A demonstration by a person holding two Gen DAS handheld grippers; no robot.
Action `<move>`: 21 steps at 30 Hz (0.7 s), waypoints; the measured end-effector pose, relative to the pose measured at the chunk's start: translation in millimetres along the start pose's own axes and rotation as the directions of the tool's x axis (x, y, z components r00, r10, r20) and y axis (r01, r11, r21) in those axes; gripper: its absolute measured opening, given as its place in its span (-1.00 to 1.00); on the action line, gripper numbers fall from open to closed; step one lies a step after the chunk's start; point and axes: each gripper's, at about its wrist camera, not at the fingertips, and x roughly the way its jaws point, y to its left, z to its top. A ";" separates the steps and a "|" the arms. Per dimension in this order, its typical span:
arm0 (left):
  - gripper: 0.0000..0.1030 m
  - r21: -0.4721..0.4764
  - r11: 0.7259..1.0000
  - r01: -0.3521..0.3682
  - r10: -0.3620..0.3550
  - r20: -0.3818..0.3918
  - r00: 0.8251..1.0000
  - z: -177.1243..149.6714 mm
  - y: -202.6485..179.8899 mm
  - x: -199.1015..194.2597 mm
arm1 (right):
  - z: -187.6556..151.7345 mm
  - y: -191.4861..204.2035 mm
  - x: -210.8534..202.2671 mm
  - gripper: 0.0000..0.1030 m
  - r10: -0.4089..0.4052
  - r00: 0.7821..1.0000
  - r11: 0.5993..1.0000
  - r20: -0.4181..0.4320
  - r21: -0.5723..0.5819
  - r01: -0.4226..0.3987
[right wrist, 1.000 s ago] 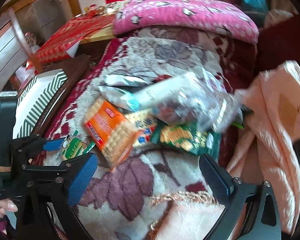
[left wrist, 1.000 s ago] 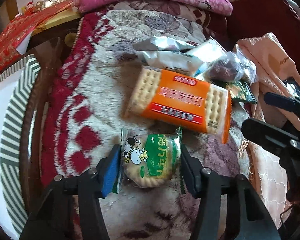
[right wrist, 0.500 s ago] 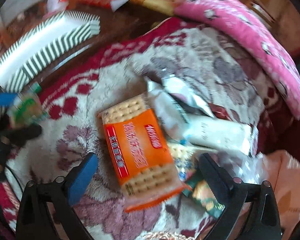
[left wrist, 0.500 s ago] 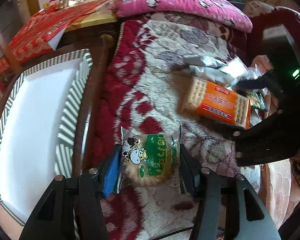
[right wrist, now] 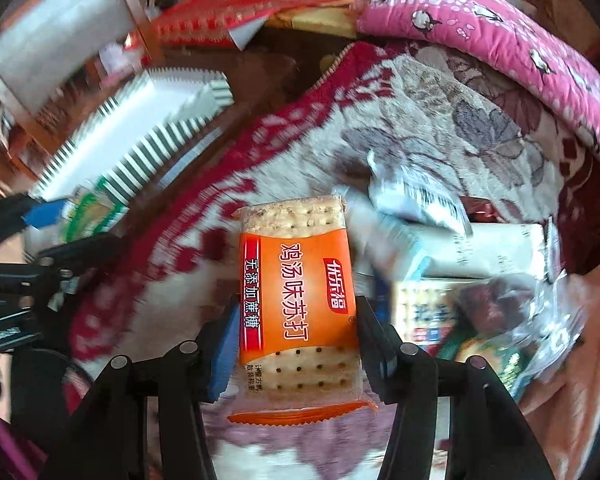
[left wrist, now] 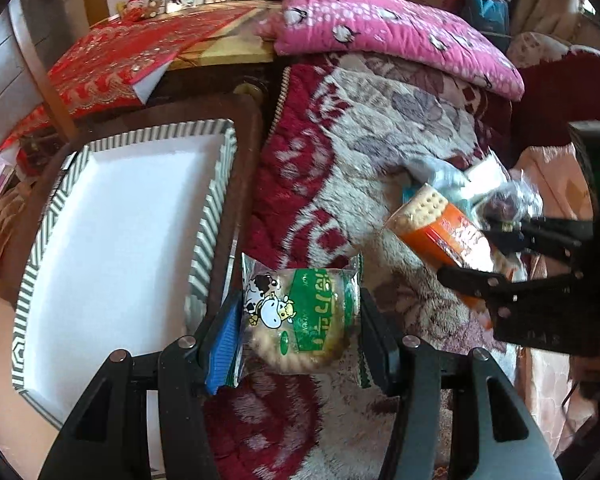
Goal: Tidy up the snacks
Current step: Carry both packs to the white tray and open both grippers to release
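A green biscuit pack with a cow on it sits between blue pads, and my left gripper is shut on it above the red patterned blanket, just right of the striped box. In the right wrist view the same left gripper and its pack are at the far left. My right gripper has its jaws closing on an orange cracker pack, with both pads against its long sides. In the left wrist view that pack is tilted in the right gripper.
The striped box has a white inside and stands on dark wood left of the blanket. Right of the orange pack lie a silver pack, a white pack and a clear bag. A pink quilt lies behind.
My left gripper has carried the biscuit pack up and leftward, next to the striped box. My right gripper has swung over the orange cracker pack and its wide jaws have come in on it.
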 end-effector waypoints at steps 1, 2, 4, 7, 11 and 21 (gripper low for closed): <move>0.06 -0.008 1.000 0.002 -0.002 0.002 1.000 1.2 3.1 -3.1 | 1.8 2.9 -2.4 0.12 0.011 1.000 1.000 0.011 0.007 -0.011; 0.06 -0.018 1.000 -0.001 0.001 0.004 1.000 3.1 7.8 -6.8 | 4.5 8.0 -5.9 0.12 0.025 0.999 1.000 0.024 0.011 -0.025; 0.06 -0.031 0.999 -0.030 0.031 0.016 0.999 7.0 16.7 -14.7 | 12.4 16.9 -10.4 0.12 0.047 0.998 0.999 0.048 0.007 -0.047; 0.06 -0.053 0.996 -0.067 0.068 0.031 0.997 11.9 33.7 -23.9 | 24.1 28.8 -15.1 0.12 0.083 0.994 0.996 0.071 0.009 -0.084; 0.06 -0.091 0.989 -0.114 0.118 0.034 0.992 18.0 61.8 -29.0 | 43.5 50.4 -14.5 0.12 0.121 0.988 0.993 0.092 -0.006 -0.121; 0.06 -0.191 0.958 -0.211 0.213 -0.011 0.977 31.1 138.4 -7.6 | 98.8 112.5 17.1 0.12 0.172 0.982 0.982 0.082 -0.094 -0.164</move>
